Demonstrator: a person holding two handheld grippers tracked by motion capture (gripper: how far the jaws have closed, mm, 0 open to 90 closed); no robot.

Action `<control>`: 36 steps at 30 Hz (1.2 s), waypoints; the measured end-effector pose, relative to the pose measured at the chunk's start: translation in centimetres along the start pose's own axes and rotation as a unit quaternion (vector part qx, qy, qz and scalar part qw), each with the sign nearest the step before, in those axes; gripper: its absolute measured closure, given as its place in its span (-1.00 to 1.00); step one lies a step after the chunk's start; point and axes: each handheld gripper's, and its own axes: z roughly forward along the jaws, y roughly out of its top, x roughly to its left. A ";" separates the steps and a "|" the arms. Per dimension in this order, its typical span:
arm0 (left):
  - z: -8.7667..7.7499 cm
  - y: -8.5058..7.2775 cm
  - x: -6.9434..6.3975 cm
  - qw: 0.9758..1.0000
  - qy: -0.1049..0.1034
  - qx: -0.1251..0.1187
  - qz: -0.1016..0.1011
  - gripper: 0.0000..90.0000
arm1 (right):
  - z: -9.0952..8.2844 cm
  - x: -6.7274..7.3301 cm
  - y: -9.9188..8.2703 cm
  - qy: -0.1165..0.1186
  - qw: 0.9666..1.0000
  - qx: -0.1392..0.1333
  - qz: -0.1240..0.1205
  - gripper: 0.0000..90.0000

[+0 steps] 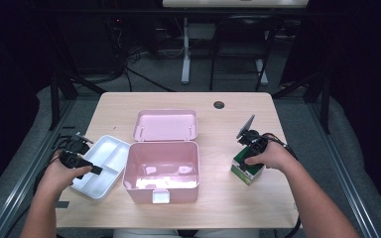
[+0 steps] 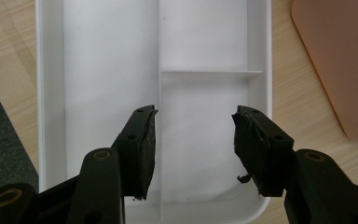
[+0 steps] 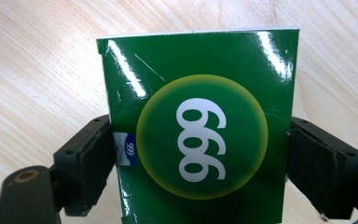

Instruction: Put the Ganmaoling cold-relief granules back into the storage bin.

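Wooden table (image 1: 228,208) with pink box (image 1: 161,171), white tray (image 1: 101,166), green carton (image 1: 247,171).

Light wood table (image 1: 129,101) centre frame, cable hole (image 1: 219,104) upper right. Grey floor (image 1: 154,74) behind. White desk legs (image 1: 185,49) top centre. Dark surroundings.

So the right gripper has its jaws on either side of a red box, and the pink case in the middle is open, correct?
Not quite: the box is glossy green with white digits, not red, as the right gripper view shows. The right gripper does have its jaws on either side of it, and the pink plastic case is open.
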 end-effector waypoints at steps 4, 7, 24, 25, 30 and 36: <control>0.0 0.0 0.0 1.000 0.000 0.002 0.001 0.08 | 0.0 0.0 0.0 0.000 1.000 0.002 0.000 -0.66; -0.1 0.0 0.0 1.000 0.001 0.000 -0.001 0.08 | -0.1 0.1 0.0 -0.001 1.000 0.001 0.000 -0.65; -0.4 -0.2 0.0 1.000 -0.001 -0.005 -0.001 0.08 | -2.3 1.4 0.4 -0.006 1.000 -0.006 -0.022 -0.64; -0.4 -0.2 0.0 1.000 0.000 -0.006 -0.002 0.08 | -2.5 1.6 0.5 -0.007 1.000 -0.004 -0.023 -0.64; -0.4 -0.2 0.0 1.000 0.000 -0.006 -0.001 0.08 | -3.6 2.4 0.8 -0.007 0.999 -0.004 -0.043 -0.64; -0.4 -0.2 0.1 1.000 -0.001 -0.006 -0.001 0.08 | -5.4 3.6 1.2 -0.013 0.995 -0.013 -0.095 -0.64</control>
